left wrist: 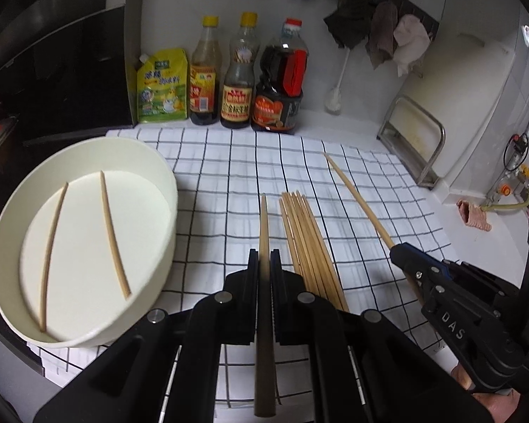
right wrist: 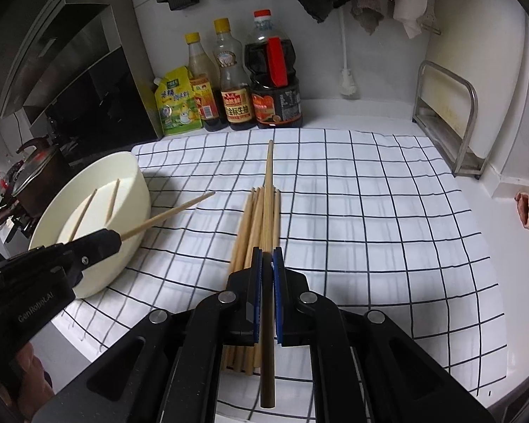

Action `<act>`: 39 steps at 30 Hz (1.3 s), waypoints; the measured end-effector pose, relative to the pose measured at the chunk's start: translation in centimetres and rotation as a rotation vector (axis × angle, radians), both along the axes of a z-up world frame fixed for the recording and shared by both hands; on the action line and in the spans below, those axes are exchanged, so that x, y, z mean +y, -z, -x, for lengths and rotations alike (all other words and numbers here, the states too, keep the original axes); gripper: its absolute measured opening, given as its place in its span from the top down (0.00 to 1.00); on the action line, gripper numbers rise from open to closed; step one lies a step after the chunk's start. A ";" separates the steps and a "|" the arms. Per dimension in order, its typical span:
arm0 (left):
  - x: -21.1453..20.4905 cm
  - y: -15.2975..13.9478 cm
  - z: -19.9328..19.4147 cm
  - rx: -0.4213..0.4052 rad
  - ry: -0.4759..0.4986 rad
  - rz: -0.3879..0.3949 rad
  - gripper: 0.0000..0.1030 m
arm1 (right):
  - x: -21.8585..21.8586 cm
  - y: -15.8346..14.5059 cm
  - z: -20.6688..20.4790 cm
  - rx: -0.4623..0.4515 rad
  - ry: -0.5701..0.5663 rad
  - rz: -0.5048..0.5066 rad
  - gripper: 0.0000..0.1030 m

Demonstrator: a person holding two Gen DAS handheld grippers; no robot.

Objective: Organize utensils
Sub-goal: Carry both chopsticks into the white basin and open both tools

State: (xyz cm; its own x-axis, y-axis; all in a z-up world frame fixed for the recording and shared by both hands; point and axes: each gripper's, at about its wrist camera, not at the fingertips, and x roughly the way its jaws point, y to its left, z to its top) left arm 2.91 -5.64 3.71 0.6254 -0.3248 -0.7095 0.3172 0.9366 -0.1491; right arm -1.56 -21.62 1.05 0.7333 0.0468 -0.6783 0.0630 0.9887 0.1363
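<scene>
My left gripper (left wrist: 264,257) is shut on one wooden chopstick (left wrist: 264,225) that points forward above the checked cloth. A white round bowl (left wrist: 88,343) to its left holds two chopsticks (left wrist: 113,236). Several chopsticks lie in a pile (left wrist: 310,246) on the cloth just right of the held one. My right gripper (right wrist: 267,255) is shut on another chopstick (right wrist: 268,183), held above the pile (right wrist: 252,225). It also shows in the left wrist view (left wrist: 402,252) at the right, gripping its chopstick (left wrist: 356,194). The left gripper (right wrist: 111,241) shows beside the bowl (right wrist: 130,243).
A checked cloth (left wrist: 229,183) covers the white counter. Three sauce bottles (left wrist: 236,81) and a yellow-green pouch (left wrist: 163,86) stand at the back wall. A metal rack (left wrist: 416,141) is at the right. A dark stove area with a pot (right wrist: 35,172) lies to the left.
</scene>
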 end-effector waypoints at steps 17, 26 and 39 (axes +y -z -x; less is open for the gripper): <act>11.8 -2.3 -2.6 -0.070 -0.217 -0.025 0.93 | 12.1 -1.9 -6.1 -0.027 -0.240 -0.003 0.94; 18.1 1.4 -5.0 -0.001 -0.322 -0.049 0.93 | 19.5 0.7 -10.5 0.057 -0.359 0.032 0.94; 19.6 5.2 -7.7 0.087 -0.327 -0.055 0.93 | 22.8 3.7 -13.9 0.156 -0.390 0.021 0.94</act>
